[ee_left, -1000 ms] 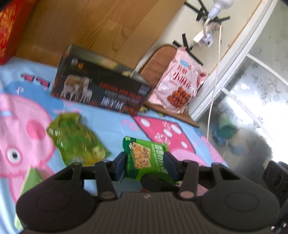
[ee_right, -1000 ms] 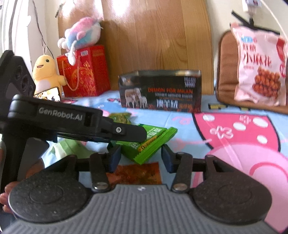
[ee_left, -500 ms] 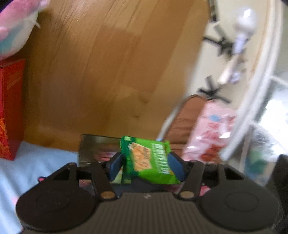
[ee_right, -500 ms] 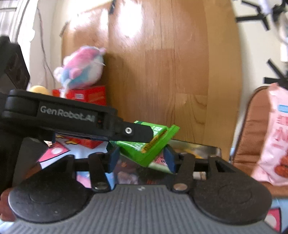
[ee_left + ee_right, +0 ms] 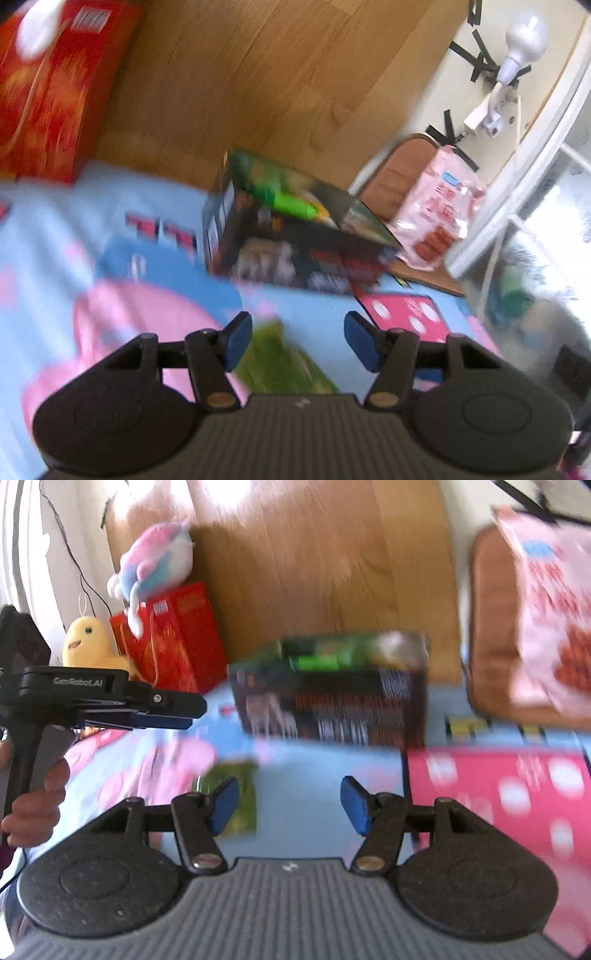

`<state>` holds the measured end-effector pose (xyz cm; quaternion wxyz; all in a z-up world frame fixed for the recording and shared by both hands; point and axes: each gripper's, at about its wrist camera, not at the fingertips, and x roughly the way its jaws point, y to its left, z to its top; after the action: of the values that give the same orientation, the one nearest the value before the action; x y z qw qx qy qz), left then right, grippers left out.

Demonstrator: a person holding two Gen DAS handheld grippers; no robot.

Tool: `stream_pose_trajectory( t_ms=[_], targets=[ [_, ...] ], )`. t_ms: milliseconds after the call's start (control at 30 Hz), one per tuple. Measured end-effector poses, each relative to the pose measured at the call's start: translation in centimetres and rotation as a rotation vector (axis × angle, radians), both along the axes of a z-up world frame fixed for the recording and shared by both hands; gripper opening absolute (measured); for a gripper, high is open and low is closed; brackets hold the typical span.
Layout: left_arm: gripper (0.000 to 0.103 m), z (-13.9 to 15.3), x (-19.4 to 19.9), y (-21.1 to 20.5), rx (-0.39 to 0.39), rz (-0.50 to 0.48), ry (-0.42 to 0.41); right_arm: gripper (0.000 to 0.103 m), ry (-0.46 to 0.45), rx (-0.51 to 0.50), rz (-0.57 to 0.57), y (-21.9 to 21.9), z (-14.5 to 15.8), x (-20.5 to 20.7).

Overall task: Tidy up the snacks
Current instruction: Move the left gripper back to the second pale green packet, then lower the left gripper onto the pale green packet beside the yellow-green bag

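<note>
On the cartoon-print bedsheet [image 5: 51, 236], against the wooden headboard [image 5: 258, 74], sits the dark box [image 5: 295, 254], open at the top. Both views are smeared with motion blur, so I note only what reads clearly.

Green snack packets [image 5: 291, 201] lie inside the box; from the right wrist view I see them as a green band above the box's front wall [image 5: 314, 661]. How many packets there are I cannot tell.

Left gripper [image 5: 298, 338]: jaws have just been opening, blue pads apart, nothing between them. It hangs above the sheet, on the near side of the box. Below the gap lies a yellow-green pouch [image 5: 280, 362] flat on the sheet, not touched by either pad.

Right gripper [image 5: 290, 805]: jaws also have just been opening, pads apart and empty. The same pouch [image 5: 236, 794] shows partly behind the left-hand pad.

From the right wrist view I see the left gripper side on [image 5: 162, 709], at the left edge of the picture, with the person's hand [image 5: 37, 794] wrapped round its handle.

Pink snack bag [image 5: 439, 218] leans on a brown cushion [image 5: 391, 177] to the right of the box, apart from it. Red gift box [image 5: 173, 638] stands left of the dark box at the headboard, with a pastel plush toy [image 5: 155, 557] on top and a yellow plush [image 5: 88, 642] beside it.
</note>
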<state>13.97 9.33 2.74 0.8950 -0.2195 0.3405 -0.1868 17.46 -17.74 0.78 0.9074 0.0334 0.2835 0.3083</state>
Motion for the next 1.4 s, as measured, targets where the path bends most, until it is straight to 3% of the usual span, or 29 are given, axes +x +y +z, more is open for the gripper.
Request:
stream_pose_trajectory(
  t_ms=[100,200,433,600,700,767,833,1000,1167,1400],
  targets=[
    [0.057,0.1,-2.6,-0.1,-0.013,-0.014,-0.023,0.064,0.056,0.06,0.006,-2.3,-0.8,-3.3],
    [0.057,-0.1,-4.6,0.9,-0.026,0.004,-0.019,0.064,0.064,0.037,0.035,-2.4,-1.1,-5.9],
    [0.057,-1.5,-7.9,2.9,-0.047,0.04,0.029,0.064,-0.008,-0.019,0.205,2.8,-1.0,-9.1],
    [0.056,-2.8,-8.6,2.4,-0.058,0.01,0.071,0.063,-0.011,-0.09,0.246,6.3,-1.8,-9.0],
    [0.055,-3.2,-8.9,1.3,-0.031,-0.002,0.051,0.062,-0.014,-0.14,0.255,7.9,-2.4,-8.8],
    [0.053,-3.3,-8.8,0.9,-0.06,-0.01,0.057,0.061,-0.044,-0.168,0.252,8.7,-2.8,-8.8],
    [0.053,-3.2,-8.9,0.2,-0.046,0.002,0.05,0.046,-0.086,-0.212,0.221,9.3,-2.8,-8.9],
    [0.053,-2.1,-8.2,-0.8,-0.071,-0.009,0.016,0.04,-0.102,-0.188,0.158,7.9,-2.4,-8.4],
    [0.053,-0.8,-6.3,-3.3,-0.061,-0.046,-0.03,0.04,-0.176,-0.162,0.082,5.8,-1.2,-8.1],
    [0.053,-2.8,-3.8,-5.9,-0.04,-0.072,0.026,0.04,-0.142,-0.16,0.026,3.1,-2.1,-6.4]
  ],
)
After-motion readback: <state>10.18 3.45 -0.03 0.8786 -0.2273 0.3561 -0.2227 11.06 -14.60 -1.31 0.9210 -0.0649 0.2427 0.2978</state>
